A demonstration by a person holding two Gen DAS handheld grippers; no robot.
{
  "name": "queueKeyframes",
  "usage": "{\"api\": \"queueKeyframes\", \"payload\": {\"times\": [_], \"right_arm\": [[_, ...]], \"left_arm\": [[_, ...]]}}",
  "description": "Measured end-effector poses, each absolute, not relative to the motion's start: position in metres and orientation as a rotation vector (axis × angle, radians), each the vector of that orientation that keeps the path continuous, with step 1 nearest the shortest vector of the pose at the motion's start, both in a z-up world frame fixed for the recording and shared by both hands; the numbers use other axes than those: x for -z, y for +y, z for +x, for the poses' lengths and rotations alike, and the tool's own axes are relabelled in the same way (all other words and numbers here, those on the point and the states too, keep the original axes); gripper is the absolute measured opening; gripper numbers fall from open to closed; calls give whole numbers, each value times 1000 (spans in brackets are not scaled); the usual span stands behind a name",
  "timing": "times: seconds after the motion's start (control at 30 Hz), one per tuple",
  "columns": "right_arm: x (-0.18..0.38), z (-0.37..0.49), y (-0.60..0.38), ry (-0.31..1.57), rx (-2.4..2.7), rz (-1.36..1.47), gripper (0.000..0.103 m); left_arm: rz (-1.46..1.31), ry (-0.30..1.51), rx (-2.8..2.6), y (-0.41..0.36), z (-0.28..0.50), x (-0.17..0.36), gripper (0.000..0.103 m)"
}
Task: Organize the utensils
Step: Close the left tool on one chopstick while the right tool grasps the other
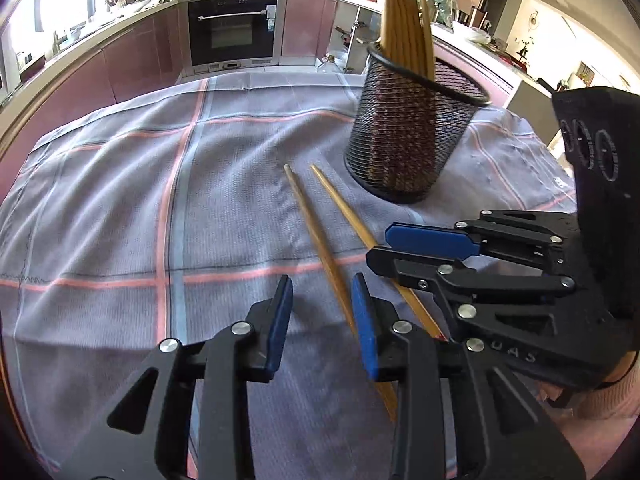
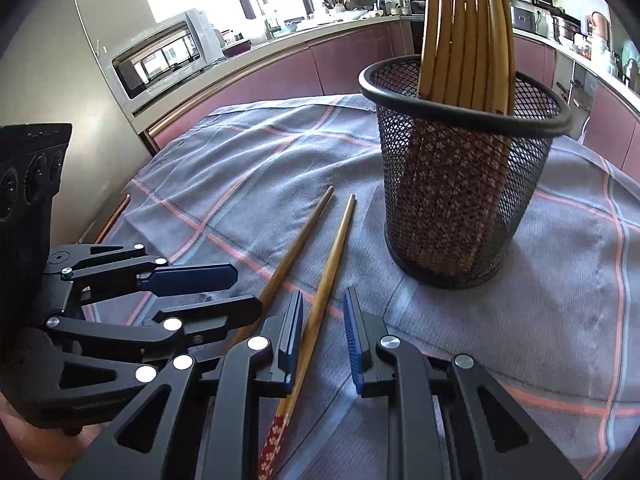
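**Raised letters on one gripper body**

We read only "UAS" in raised letters on the black body of the right gripper [image 1: 430, 246], seen from the left wrist view. Faint embossed marking on the left gripper [image 2: 212, 292] is too small for us to read.

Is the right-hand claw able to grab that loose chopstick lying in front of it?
Probably yes. The right gripper is open, and the nearer loose chopstick already lies between its fingers on the cloth, nothing covering it. The left gripper hovers over the other chopstick, not blocking.
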State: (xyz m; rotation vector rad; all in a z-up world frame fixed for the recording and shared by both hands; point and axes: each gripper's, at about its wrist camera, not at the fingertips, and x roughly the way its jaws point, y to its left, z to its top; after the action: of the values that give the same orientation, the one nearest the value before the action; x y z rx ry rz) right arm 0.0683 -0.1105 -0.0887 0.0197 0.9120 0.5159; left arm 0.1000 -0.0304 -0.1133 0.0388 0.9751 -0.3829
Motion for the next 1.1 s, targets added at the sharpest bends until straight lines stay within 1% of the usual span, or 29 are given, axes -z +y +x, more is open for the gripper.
{"api": "queueKeyframes", "payload": {"times": [0.23, 0.37, 0.43, 0.5, 0.7, 1.1], "right_arm": [[90, 77, -107, 908, -494, 2, 15], [90, 79, -105, 904, -485, -4, 14], [91, 79, -104, 899, -476, -12, 10], [91, 79, -104, 897, -471, -15, 9], [91, 78, -109, 897, -468, 7, 5], [80, 68, -122, 877, -501, 38, 5]], "left_arm": [[59, 978, 385, -34, 113, 116, 27], [69, 977, 389, -38, 114, 118, 21], [70, 976, 387, -39, 114, 118, 18], [63, 978, 390, -40, 114, 118, 13], [48, 976, 378, -42, 114, 119, 12], [8, 974, 374, -38, 110, 117, 10]]}}
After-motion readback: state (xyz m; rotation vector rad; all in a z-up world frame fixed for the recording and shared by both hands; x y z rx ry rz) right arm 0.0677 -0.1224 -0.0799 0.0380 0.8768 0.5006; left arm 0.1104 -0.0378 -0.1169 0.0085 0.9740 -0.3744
